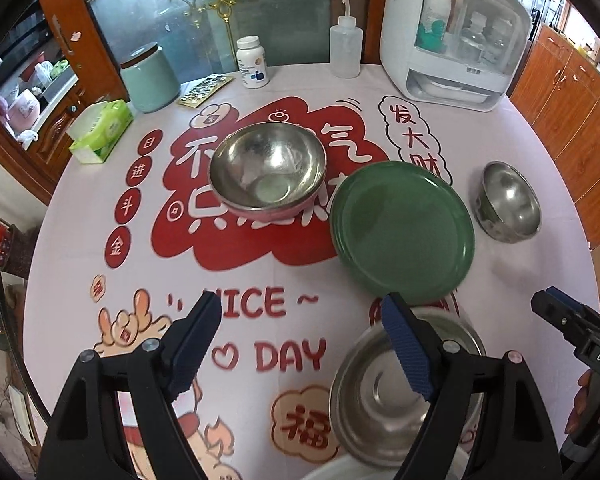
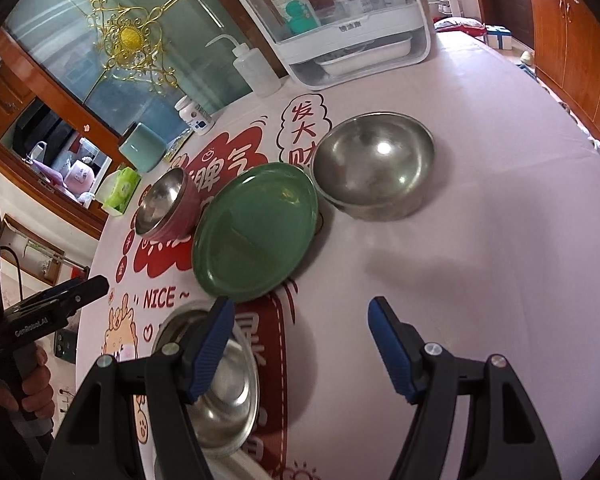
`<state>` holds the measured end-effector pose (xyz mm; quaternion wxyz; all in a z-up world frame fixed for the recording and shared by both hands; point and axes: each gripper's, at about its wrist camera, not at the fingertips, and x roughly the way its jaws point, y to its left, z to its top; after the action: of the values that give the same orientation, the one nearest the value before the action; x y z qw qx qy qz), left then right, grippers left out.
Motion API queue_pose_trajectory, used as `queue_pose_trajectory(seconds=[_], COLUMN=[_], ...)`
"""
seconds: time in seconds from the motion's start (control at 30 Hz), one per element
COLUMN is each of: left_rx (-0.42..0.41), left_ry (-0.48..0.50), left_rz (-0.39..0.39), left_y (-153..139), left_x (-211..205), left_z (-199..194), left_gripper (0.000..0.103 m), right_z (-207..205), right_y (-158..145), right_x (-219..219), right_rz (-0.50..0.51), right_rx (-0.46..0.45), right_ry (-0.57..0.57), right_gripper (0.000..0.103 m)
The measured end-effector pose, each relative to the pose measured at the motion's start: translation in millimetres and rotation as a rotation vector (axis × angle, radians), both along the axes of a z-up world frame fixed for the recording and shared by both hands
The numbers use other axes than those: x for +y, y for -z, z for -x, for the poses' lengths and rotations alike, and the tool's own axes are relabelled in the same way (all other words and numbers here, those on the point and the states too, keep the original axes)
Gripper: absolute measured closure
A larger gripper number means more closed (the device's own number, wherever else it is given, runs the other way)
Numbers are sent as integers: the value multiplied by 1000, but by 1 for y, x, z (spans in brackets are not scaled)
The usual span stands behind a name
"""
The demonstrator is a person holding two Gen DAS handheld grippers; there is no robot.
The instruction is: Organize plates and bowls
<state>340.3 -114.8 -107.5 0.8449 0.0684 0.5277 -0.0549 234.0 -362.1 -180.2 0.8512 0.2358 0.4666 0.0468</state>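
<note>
- L wrist view: task looks barely begun. Pink bowl [image 1: 267,172], green plate [image 1: 403,232], small steel bowl [image 1: 509,202] and near steel bowl [image 1: 404,392] all sit apart on the counter [image 1: 520,280]; nothing stacked.
- L gripper [image 1: 306,348]: fingers spread wide, holding nothing. R-side finger [image 1: 408,354] overlaps the near steel bowl's rim in view; contact can't be told.
- White rim at frame bottom, below that bowl; can't ID.
- R wrist view: same spread-out layout. Plate [image 2: 256,232] mid-counter, pink bowl [image 2: 166,206] just beside it on the L, big steel bowl [image 2: 374,166] near its R.
- R gripper [image 2: 302,350]: fingers spread wide, empty, over bare counter [image 2: 480,260]. Its L finger [image 2: 214,346] sits over the near steel bowl [image 2: 224,384]; touching or not, unclear.
- Left to do (judgement): nest bowls, group w/ plate — nearly all of it.
</note>
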Motion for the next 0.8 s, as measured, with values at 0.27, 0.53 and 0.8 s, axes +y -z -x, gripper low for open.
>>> queue_pose_trajectory(seconds=[0.27,0.53,0.8], left_rx=[24,25,10], left_ry=[-13,-8,37], left_rz=[27,75,137], left_y=[23,47,70], left_x=[-6,-9,-17], left_z=[-31,-46,-56], left_gripper=[22,22,22], right_z=[-26,-39,-46], right_y=[23,44,55], right_x=[-1,7,17], right_rz=[-29,-55,-68], right_rx=[17,-5,-41], right_ry=[-6,-18,-25], right_gripper=[33,33,33])
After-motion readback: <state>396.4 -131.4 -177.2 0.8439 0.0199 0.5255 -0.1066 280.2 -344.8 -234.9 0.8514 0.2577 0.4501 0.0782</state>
